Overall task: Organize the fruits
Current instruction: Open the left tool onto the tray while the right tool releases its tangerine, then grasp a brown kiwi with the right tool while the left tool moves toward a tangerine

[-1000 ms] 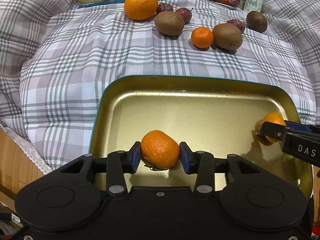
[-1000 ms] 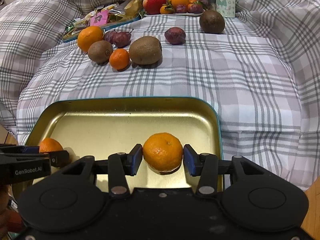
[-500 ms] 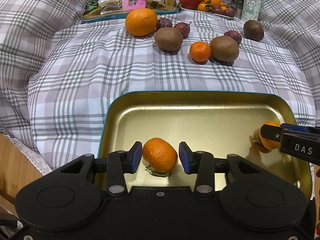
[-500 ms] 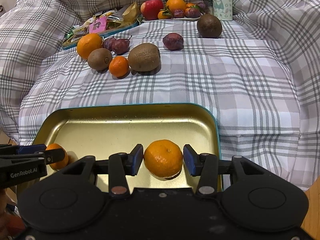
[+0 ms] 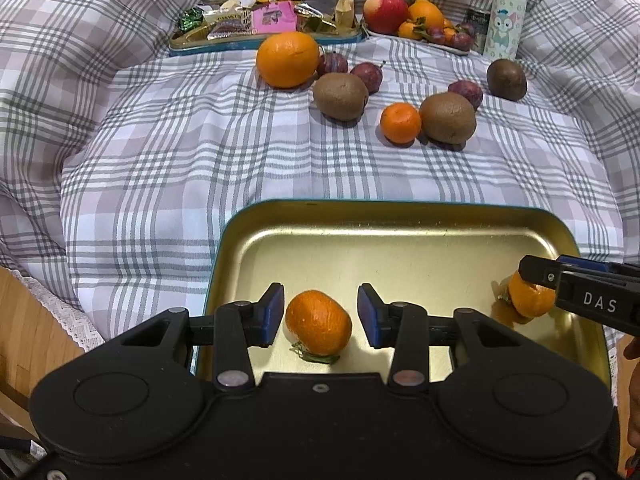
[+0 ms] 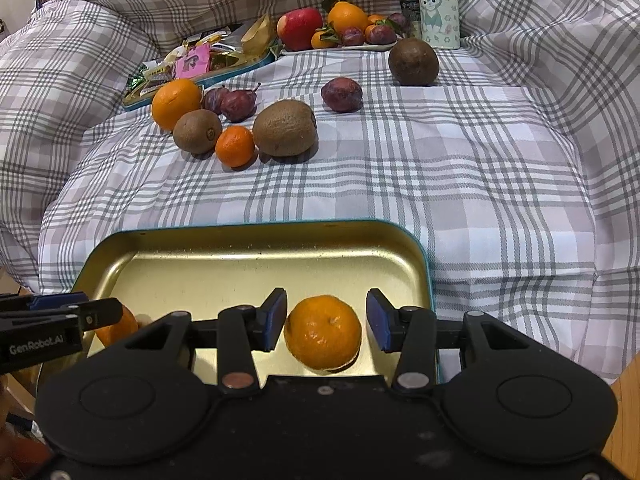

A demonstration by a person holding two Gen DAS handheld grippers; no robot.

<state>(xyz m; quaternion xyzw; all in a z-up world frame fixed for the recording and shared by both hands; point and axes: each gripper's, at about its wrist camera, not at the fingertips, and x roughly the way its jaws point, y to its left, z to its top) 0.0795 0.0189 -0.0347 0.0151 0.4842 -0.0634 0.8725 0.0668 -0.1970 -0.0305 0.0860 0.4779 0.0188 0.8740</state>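
Observation:
A gold tray with a teal rim (image 5: 400, 240) (image 6: 248, 256) lies on the plaid cloth. A mandarin (image 5: 318, 322) rests on the tray floor between the pads of my left gripper (image 5: 320, 316), which is open with gaps on both sides. A second mandarin (image 6: 323, 332) rests in the tray's right part between the pads of my right gripper (image 6: 326, 318), also open. In the left wrist view the right gripper (image 5: 540, 276) shows at the right over that mandarin (image 5: 528, 300). Further out lie a small mandarin (image 5: 400, 122) (image 6: 235, 146), kiwis (image 5: 447, 116) (image 6: 285, 127) and a big orange (image 5: 288, 59).
Plums (image 6: 342, 94) and a dark round fruit (image 6: 413, 62) lie on the cloth. At the back stand a tin of snacks (image 5: 256, 24), a plate of fruit (image 5: 416, 20) and a cartoon-printed bottle (image 6: 438, 4). A wooden edge (image 5: 28, 340) runs at the near left.
Both grippers opened and let go of their mandarins, which now rest on the tray. Both grippers drew back a little, so more of the cloth shows.

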